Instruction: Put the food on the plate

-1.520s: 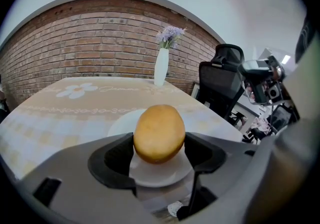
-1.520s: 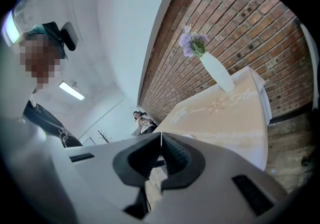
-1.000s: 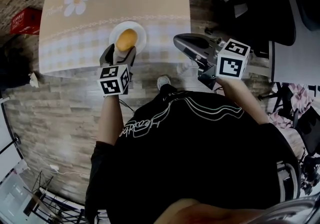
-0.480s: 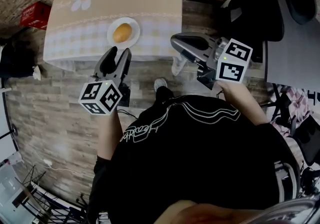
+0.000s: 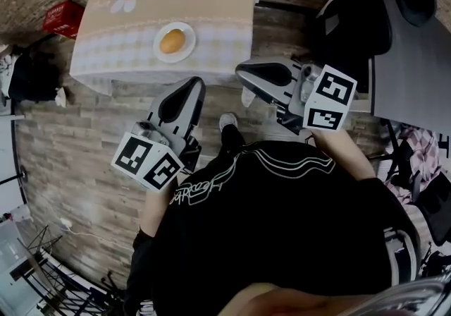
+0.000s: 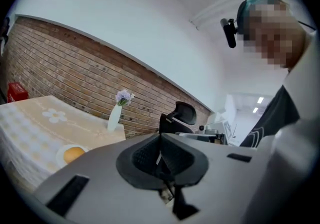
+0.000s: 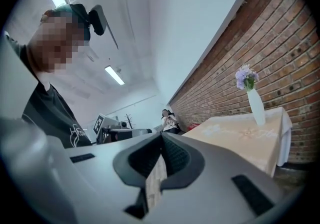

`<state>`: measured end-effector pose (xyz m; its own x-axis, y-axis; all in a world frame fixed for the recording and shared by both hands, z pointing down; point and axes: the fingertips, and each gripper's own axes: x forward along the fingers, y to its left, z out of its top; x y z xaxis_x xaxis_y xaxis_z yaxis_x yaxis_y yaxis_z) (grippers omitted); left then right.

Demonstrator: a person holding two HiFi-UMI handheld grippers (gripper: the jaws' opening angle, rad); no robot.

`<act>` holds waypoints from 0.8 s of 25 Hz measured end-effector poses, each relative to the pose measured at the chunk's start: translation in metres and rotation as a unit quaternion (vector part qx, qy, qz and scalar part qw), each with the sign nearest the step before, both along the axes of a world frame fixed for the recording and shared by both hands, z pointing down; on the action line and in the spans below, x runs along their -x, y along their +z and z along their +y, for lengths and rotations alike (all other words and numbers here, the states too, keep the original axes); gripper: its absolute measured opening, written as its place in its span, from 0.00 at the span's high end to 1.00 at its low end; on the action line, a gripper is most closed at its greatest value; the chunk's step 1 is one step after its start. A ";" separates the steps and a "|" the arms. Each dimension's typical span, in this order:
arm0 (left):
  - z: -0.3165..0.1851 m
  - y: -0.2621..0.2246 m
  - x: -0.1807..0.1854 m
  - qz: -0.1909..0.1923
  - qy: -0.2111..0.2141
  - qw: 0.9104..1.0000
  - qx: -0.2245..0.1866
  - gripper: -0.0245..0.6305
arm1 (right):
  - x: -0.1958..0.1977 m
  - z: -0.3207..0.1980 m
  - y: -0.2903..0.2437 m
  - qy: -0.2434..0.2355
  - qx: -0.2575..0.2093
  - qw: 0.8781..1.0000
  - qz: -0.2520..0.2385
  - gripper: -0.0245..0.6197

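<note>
Two grippers, both well clear of the table, and by my read the job is as good as done: the round golden-orange piece of food sits on the small white round plate, which rests near the front edge of the table in its beige flower-print cloth. Moving right, the left gripper hangs over the wood-plank floor, short of the table, jaws pressed together with nothing between them. Further right, the right gripper is held level beside it, its jaws closed tight too and just as empty. What's left, I'd say, is simply a tidy finish: keep both tools low and off the cloth, and don't reach back in, since a nudge to that plate so near the edge could undo the work. As for the food itself, it looks smooth and domed, bun-like or fruit-like, I can't say which. It lies about centred on the plate with white rim showing all round.
</note>
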<state>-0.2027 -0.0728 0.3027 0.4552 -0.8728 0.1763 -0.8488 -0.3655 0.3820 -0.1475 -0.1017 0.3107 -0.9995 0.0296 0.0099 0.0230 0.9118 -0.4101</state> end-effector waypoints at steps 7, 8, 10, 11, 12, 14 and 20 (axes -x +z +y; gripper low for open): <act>0.001 -0.001 -0.010 -0.009 0.006 1.000 0.001 0.95 | -0.007 0.005 0.000 0.003 0.004 1.000 -0.005 0.97; 0.001 -0.002 -0.012 -0.008 0.008 1.000 0.000 0.95 | -0.008 0.005 0.000 0.004 0.004 1.000 -0.006 0.97; 0.000 -0.003 -0.015 -0.008 0.013 1.000 0.000 0.95 | -0.010 0.004 0.000 0.008 0.005 1.000 -0.005 0.97; -0.001 -0.002 -0.016 -0.008 0.014 1.000 0.001 0.95 | -0.011 0.003 0.001 0.010 0.007 1.000 -0.004 0.97; -0.002 -0.001 -0.016 -0.008 0.016 1.000 0.002 0.95 | -0.011 0.002 0.002 0.011 0.008 1.000 -0.004 0.97; -0.004 0.001 -0.016 -0.006 0.016 1.000 0.005 0.95 | -0.012 0.001 0.005 0.014 0.011 1.000 -0.002 0.97; -0.010 0.007 -0.013 -0.007 0.016 1.000 0.012 0.95 | -0.011 -0.005 0.009 0.018 0.018 1.000 -0.001 0.97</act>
<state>-0.1899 -0.0826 0.3099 0.4795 -0.8535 0.2038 -0.8424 -0.3827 0.3794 -0.1368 -0.1062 0.3195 -1.0000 -0.0063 0.0076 -0.0090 0.8968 -0.4423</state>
